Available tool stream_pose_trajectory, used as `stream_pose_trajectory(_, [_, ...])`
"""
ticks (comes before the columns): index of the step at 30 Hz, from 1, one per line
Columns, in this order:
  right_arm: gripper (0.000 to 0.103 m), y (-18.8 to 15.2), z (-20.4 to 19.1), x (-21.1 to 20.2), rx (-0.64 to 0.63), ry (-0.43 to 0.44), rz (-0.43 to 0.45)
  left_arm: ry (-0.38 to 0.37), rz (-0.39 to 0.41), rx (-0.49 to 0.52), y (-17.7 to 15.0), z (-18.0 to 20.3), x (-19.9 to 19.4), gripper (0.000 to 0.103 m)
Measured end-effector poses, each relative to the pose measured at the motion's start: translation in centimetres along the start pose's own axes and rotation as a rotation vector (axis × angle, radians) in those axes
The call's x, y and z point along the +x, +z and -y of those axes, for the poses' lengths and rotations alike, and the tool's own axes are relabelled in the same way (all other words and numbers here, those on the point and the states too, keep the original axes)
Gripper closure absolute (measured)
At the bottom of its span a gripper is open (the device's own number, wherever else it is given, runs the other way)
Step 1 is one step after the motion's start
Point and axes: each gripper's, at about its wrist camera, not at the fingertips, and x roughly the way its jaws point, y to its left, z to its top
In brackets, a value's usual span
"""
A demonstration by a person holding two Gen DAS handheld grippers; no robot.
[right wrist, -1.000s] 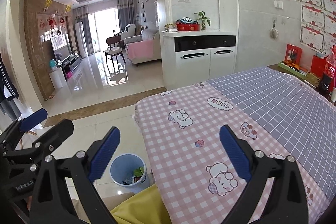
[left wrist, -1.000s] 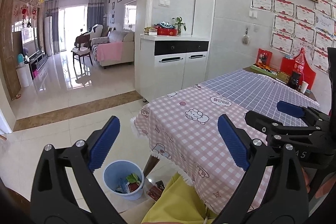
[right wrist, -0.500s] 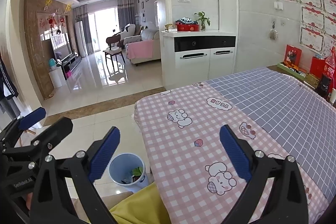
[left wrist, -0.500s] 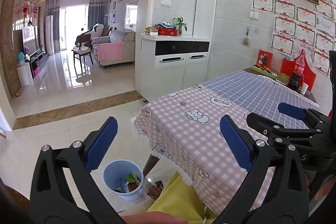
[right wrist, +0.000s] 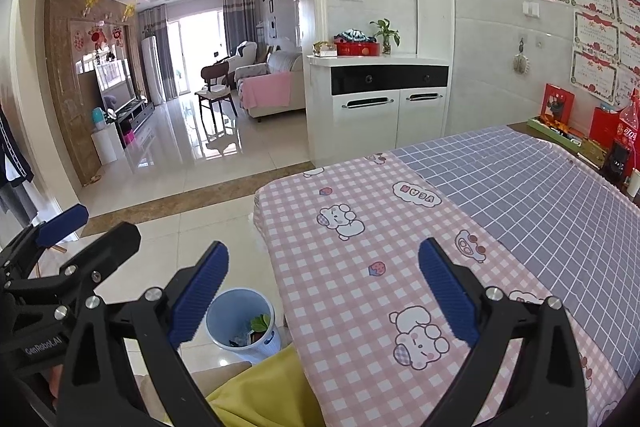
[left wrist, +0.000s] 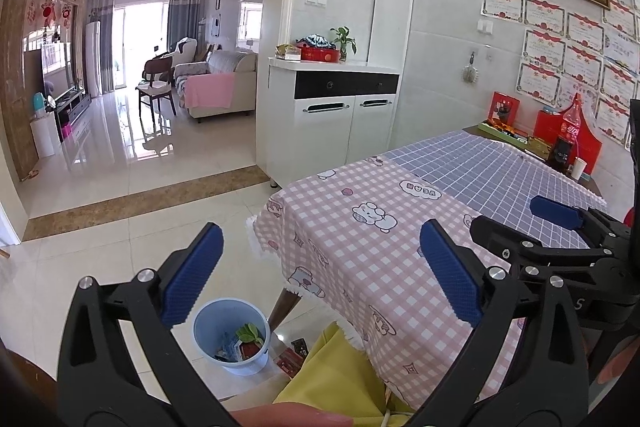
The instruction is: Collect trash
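A light blue trash bin (left wrist: 208, 331) stands on the tiled floor by the table's near corner, with green leaves and wrappers inside; the right wrist view shows the bin (right wrist: 228, 311) too. A small red packet (left wrist: 290, 359) lies on the floor beside it. My left gripper (left wrist: 320, 275) hangs open and holds nothing, above the bin and the table corner. My right gripper (right wrist: 324, 291) is also open with nothing in it, over the pink checked tablecloth (right wrist: 360, 267). Each gripper shows in the other's view: the right gripper (left wrist: 524, 223) and the left gripper (right wrist: 92, 227).
A grey-blue grid cloth (left wrist: 488, 167) covers the table's far half. A cola bottle (left wrist: 568, 135), red boxes and a cup stand at the far end by the wall. A white cabinet (left wrist: 332, 123) stands beyond the table. Yellow fabric (left wrist: 344, 375) lies below the grippers.
Both grippers stay open and nearly still. The left wrist view has drifted slightly, and a fingertip now shows at its bottom edge.
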Motion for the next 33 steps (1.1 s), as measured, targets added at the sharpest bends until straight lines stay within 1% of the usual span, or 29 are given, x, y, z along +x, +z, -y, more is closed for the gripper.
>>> stream_pose_trajectory(5, [0.009,-0.09,-0.01,-0.2,-0.011,-0.009,0.014,0.004,0.008,0.001,-0.1,-0.01,-0.11,0.006])
stream_pose_trajectory(33, [0.009,-0.25,0.23,0.19,0.002,-0.006,-0.001,-0.005,-0.002,-0.01,-0.44,-0.06,0.05,0.006])
